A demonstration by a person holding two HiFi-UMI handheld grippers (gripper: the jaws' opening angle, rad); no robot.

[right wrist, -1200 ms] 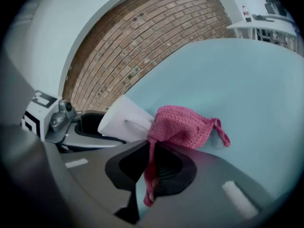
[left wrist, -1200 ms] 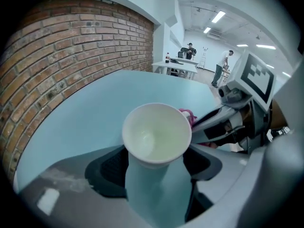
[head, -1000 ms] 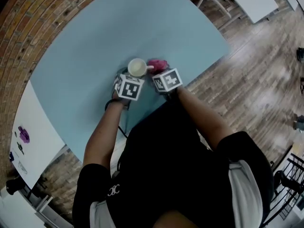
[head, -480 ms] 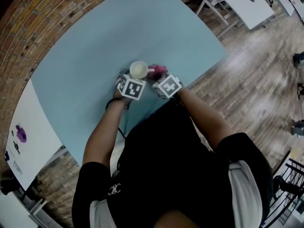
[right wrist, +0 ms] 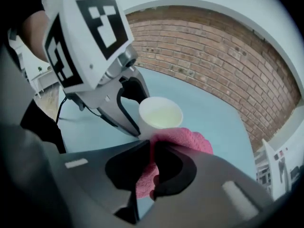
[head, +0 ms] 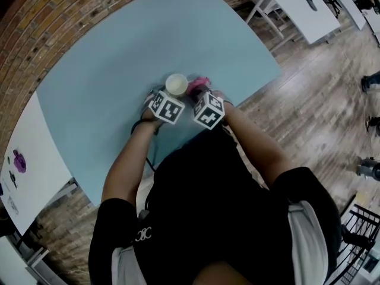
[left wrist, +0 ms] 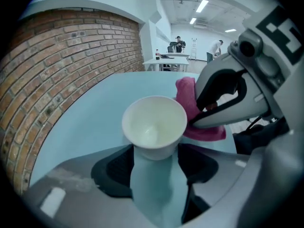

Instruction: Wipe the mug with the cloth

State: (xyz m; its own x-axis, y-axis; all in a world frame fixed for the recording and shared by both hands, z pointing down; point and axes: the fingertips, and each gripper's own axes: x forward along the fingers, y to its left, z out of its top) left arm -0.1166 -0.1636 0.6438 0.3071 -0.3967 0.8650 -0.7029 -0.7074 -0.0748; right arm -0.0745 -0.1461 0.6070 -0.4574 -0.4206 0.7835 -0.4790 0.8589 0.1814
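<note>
Closing my left gripper (left wrist: pixel 156 161) on the white mug (left wrist: pixel 154 125), I have just drawn its jaws in, and both pads now meet the mug's lower wall. My right gripper (right wrist: pixel 153 148) is clamped on the pink cloth (right wrist: pixel 186 139), which presses the mug's side at its 3 o'clock. Both sit toward the 5 o'clock edge of the pale blue table (head: pixel 107 64).
</note>
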